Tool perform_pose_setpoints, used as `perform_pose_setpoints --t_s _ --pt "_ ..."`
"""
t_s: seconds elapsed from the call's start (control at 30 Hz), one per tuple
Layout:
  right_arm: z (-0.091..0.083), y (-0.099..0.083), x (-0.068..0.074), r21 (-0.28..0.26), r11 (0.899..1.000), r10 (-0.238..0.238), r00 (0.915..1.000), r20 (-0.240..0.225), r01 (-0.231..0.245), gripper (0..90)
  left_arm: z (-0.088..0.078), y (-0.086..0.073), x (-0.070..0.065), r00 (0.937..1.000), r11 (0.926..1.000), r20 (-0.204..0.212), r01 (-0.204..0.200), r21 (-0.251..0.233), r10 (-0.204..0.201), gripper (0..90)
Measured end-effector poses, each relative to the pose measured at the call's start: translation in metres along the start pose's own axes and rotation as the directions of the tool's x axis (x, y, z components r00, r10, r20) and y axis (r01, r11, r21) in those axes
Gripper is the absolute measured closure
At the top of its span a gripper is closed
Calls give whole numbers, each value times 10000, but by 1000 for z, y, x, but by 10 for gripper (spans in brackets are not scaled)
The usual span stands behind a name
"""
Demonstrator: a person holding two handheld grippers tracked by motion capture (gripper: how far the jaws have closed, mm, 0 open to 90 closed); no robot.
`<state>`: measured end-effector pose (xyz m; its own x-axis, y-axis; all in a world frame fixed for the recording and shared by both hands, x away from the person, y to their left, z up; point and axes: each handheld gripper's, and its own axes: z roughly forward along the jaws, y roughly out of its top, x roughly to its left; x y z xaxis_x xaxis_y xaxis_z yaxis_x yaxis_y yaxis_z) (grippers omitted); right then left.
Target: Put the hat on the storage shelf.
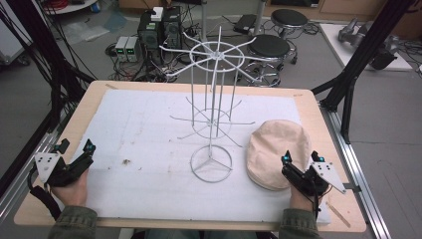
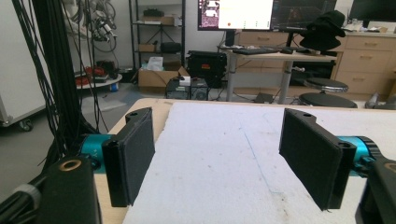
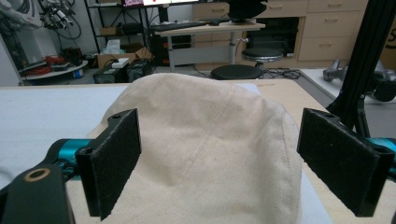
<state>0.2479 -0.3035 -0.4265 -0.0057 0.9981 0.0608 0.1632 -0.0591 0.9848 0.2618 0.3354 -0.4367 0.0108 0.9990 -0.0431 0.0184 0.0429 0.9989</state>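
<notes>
A cream cloth cap (image 1: 277,152) lies on the white mat, right of a white wire rack (image 1: 212,107) that stands mid-table. My right gripper (image 1: 300,163) rests at the cap's near right edge with its jaws wide apart. In the right gripper view the cap (image 3: 210,140) bulges between and beyond the two black pads (image 3: 114,154), and neither pad presses on it. My left gripper (image 1: 75,149) sits at the mat's near left corner, open. The left gripper view has its pads (image 2: 133,149) standing over bare white mat (image 2: 219,163).
The rack's round wire base (image 1: 211,164) sits close to the cap's left side, and its upper arms spread wide. The wooden table (image 1: 94,87) has black frame posts (image 1: 358,59) at the right. Stools and computer boxes stand on the floor behind.
</notes>
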Motion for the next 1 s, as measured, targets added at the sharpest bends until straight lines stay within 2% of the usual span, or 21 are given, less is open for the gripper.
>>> perform_pose_setpoints --t_s 0.4,0.5,0.67,0.93,1.0 --pt "0 -1 -1 179 9998 36 9998 175 -40 127 1 -1 -1 10000 10000 23 -19 20 19 269" --pt "-2 0 0 3 10000 -3 9995 304 3 127 2 0 -2 10000 10000 66 -55 42 55 269" --pt "-3 1 0 17 10000 -84 9994 342 84 127 1 0 -3 9999 10000 97 -35 -6 35 268" --pt "-7 3 1 -437 9986 -279 9983 510 301 127 2 0 -2 10000 10000 73 -41 25 41 269" --pt "-6 3 2 -357 9989 -296 9982 526 315 127 2 0 -2 10000 10000 74 -62 30 61 269"
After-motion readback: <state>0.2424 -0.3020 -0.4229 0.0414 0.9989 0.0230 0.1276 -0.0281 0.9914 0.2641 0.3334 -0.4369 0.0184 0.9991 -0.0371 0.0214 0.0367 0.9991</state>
